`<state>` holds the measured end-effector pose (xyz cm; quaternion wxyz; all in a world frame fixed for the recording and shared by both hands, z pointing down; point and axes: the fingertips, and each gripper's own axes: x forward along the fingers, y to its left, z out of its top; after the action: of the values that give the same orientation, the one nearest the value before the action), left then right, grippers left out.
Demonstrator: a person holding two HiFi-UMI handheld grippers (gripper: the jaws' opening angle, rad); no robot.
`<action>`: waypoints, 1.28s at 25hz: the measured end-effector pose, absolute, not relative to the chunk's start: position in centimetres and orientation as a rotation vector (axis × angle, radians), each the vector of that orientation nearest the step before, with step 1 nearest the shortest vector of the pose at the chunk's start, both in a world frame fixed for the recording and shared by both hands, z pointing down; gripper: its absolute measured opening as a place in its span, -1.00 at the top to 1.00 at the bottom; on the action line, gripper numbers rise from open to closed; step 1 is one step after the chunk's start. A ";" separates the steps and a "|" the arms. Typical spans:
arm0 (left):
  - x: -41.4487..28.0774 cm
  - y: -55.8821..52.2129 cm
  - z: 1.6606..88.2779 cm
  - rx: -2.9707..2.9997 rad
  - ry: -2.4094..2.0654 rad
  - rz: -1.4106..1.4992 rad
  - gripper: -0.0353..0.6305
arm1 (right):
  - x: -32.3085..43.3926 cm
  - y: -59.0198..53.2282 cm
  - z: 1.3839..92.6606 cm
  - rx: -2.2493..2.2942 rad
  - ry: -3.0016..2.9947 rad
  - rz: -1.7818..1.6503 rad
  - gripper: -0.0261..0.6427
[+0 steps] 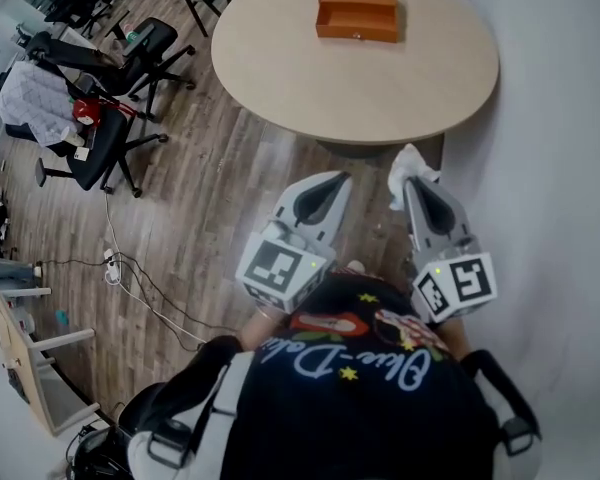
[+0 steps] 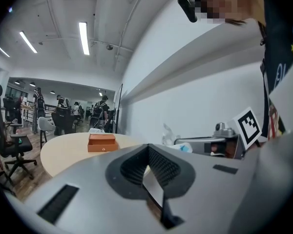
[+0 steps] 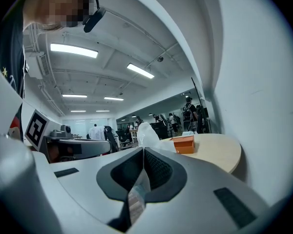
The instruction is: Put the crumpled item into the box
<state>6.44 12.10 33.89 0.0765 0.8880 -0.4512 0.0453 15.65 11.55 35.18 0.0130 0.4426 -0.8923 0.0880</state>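
— Where is the crumpled item [image 1: 409,167] sitting?
— Your right gripper [image 1: 413,184] is pinching it at the jaw tips, right of centre. The box [image 1: 357,10] is lying open on the table [image 1: 430,78], upper centre.
— And the left gripper [image 1: 338,181]?
— You're holding its jaws together, empty.

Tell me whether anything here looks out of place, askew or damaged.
Nothing looks damaged. The box sits open and upright on the table. The crumpled paper is pinched at the tip of the right hand-held gripper, short of the table. The one untidy thing is the loose cables sprawling across the floor at left.
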 end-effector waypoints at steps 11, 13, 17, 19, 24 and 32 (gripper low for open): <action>5.9 10.7 34.3 2.689 -1.348 0.172 0.92 | 15.5 10.4 36.1 1.416 -2.776 0.286 0.91; 6.5 8.5 34.8 2.690 -1.346 0.178 0.92 | 16.2 8.4 36.3 1.421 -2.776 0.276 0.91; 7.2 5.6 34.7 2.711 -1.301 0.166 0.92 | 16.4 6.2 35.8 1.451 -2.755 0.254 0.91; 7.3 4.6 34.5 2.727 -1.286 0.161 0.92 | 16.4 5.3 35.8 1.462 -2.741 0.258 0.91; 6.3 0.7 35.9 2.747 -1.253 0.204 0.92 | 15.8 1.5 36.2 1.494 -2.717 0.256 0.91; 4.1 -6.3 35.0 2.781 -1.211 0.169 0.92 | 13.6 -4.8 35.5 1.548 -2.689 0.253 0.91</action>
<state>4.06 -6.29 35.01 0.0518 0.9141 -0.3982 0.0554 13.58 -4.83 35.47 0.0145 0.4972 -0.8637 0.0814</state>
